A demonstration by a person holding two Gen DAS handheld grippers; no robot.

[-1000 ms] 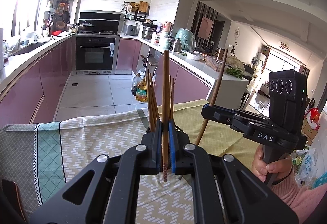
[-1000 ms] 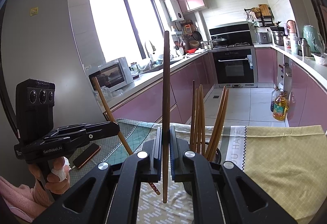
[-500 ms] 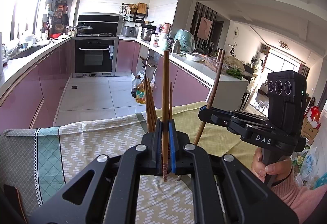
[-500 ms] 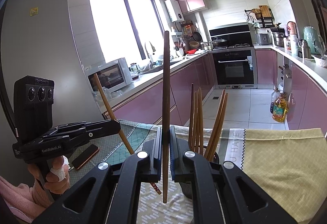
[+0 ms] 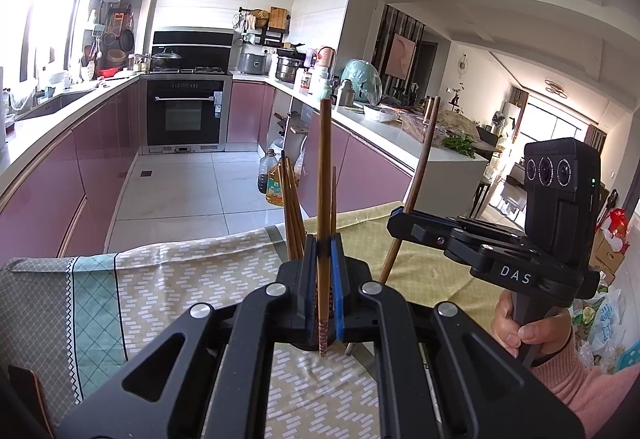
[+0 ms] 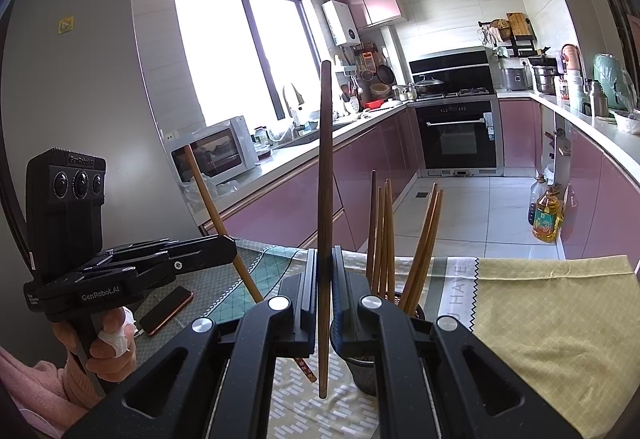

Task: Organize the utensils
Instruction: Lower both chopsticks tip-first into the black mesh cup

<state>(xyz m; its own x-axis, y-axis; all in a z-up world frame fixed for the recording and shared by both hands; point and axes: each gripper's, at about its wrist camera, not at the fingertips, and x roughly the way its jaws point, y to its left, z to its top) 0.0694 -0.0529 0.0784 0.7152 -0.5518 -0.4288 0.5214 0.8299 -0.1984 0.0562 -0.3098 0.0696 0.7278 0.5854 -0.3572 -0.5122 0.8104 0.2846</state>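
Note:
In the left wrist view my left gripper is shut on a light brown chopstick that stands upright. Just behind it rise several chopsticks out of a holder that the fingers hide. To the right, my right gripper is shut on a dark chopstick that leans slightly. In the right wrist view the right gripper clamps that dark chopstick upright beside a dark holder cup with several chopsticks. The left gripper holds its chopstick at the left.
A patterned tablecloth covers the table; a phone lies on it near the left hand. Past the table's far edge are the kitchen floor, pink cabinets, an oven and oil bottles.

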